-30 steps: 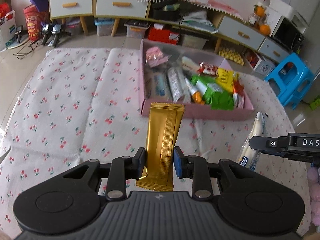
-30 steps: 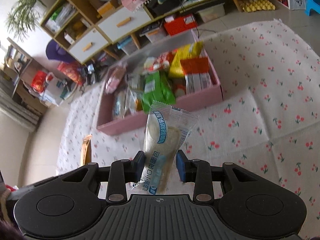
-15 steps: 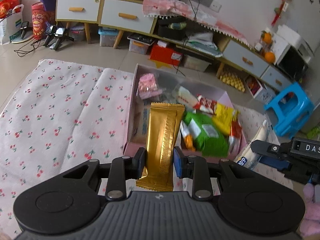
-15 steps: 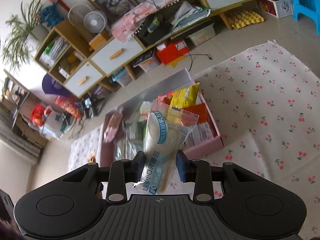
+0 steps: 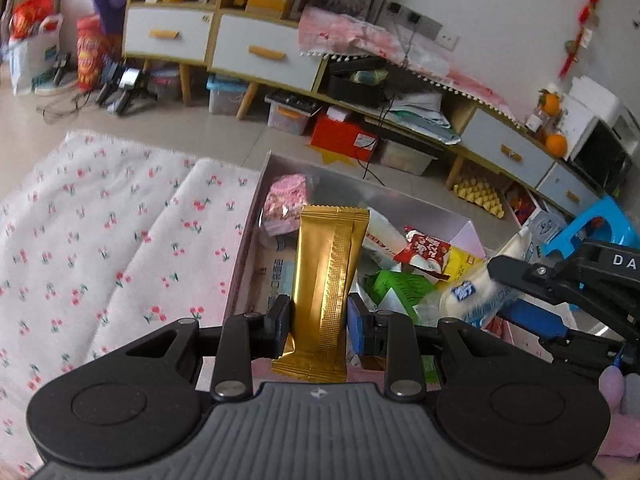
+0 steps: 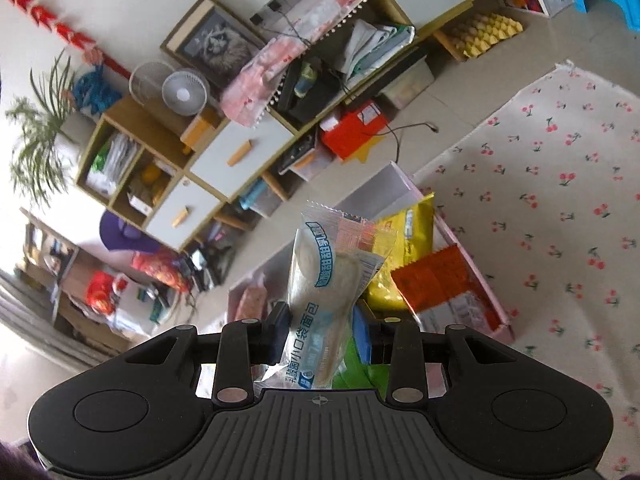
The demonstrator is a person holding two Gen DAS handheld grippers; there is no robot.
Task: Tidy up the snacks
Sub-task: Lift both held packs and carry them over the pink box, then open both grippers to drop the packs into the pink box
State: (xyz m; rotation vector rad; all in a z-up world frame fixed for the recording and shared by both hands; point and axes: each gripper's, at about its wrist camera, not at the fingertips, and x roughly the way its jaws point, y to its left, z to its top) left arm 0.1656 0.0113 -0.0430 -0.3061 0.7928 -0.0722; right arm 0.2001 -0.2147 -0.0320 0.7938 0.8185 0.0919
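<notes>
My left gripper [image 5: 319,320] is shut on a gold foil snack bar [image 5: 326,276] that stands upright between its pads, over the near left part of the pink box [image 5: 256,216]. In the right wrist view my right gripper [image 6: 322,334] is shut on a clear bread packet with blue print [image 6: 326,292], held above the pink box [image 6: 472,264]. The same packet [image 5: 476,292] and the right gripper's black fingers [image 5: 532,276] show at the right of the left wrist view. The box holds several snack packs: pink [image 5: 286,200], green [image 5: 396,288], red [image 5: 424,250], yellow [image 6: 408,256].
The box lies on a white cloth with a cherry print [image 5: 120,240] spread over the floor. Behind it runs a low cabinet with drawers [image 5: 248,48] and storage bins beneath. A blue stool [image 5: 600,224] stands at the right. Bare tiled floor lies beyond the cloth.
Both grippers have moved forward and now hang over the pink box with their packets still held. The right wrist view has rolled, so the room leans more.
</notes>
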